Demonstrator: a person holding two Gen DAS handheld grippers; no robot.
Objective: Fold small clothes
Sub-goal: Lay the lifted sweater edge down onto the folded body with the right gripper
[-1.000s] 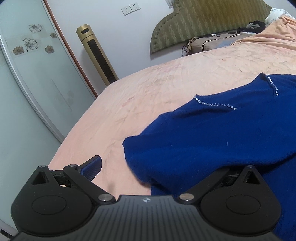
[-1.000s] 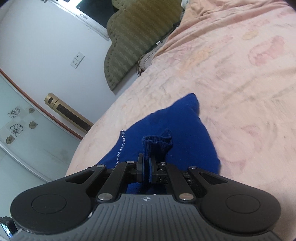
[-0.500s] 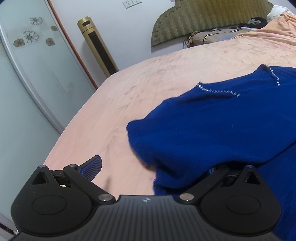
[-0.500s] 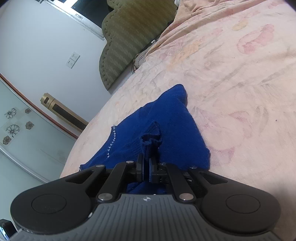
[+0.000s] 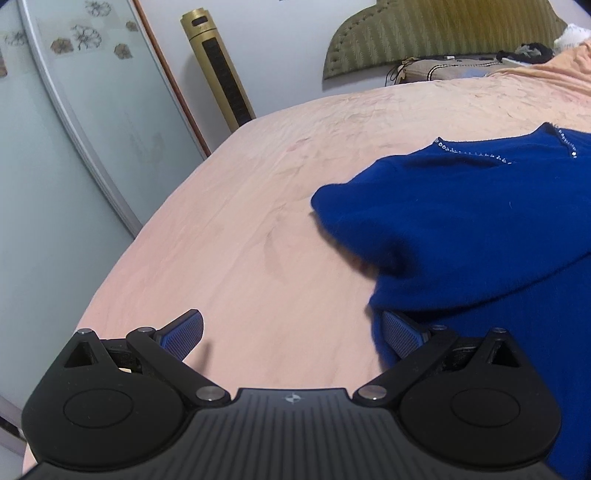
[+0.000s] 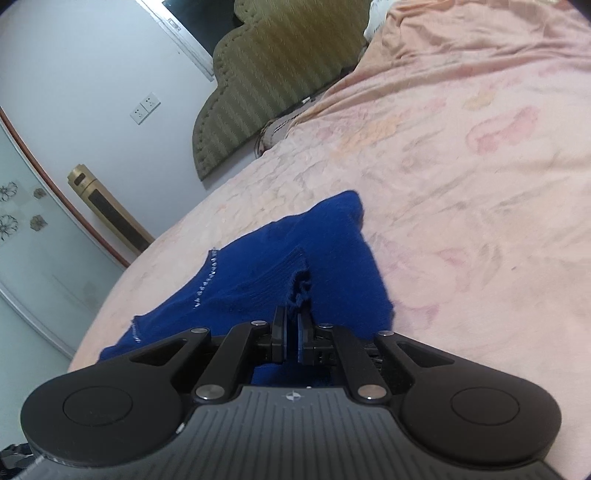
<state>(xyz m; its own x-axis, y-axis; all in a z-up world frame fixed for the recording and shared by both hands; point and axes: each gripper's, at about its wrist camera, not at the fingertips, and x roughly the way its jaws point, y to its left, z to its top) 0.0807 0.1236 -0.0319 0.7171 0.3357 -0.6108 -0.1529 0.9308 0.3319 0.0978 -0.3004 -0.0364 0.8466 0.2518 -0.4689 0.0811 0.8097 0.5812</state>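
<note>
The right gripper (image 6: 291,325) pinches the blue sweater's (image 6: 332,266) ribbed edge; the left gripper (image 5: 291,332) gapes, empty.

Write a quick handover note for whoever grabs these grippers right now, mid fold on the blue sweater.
Right gripper: shut on the ribbed edge of the blue sweater, holding it up.
Left gripper: open, empty, low over the pink bedspread; its right-side finger sits at the sweater's near edge, nothing clamped.
Sweater: on the bed, beaded neckline facing the headboard, one side folded over.
Done: one fold partly made.
Left: probably grab the near edge with the left gripper, finish folding, flatten.
</note>
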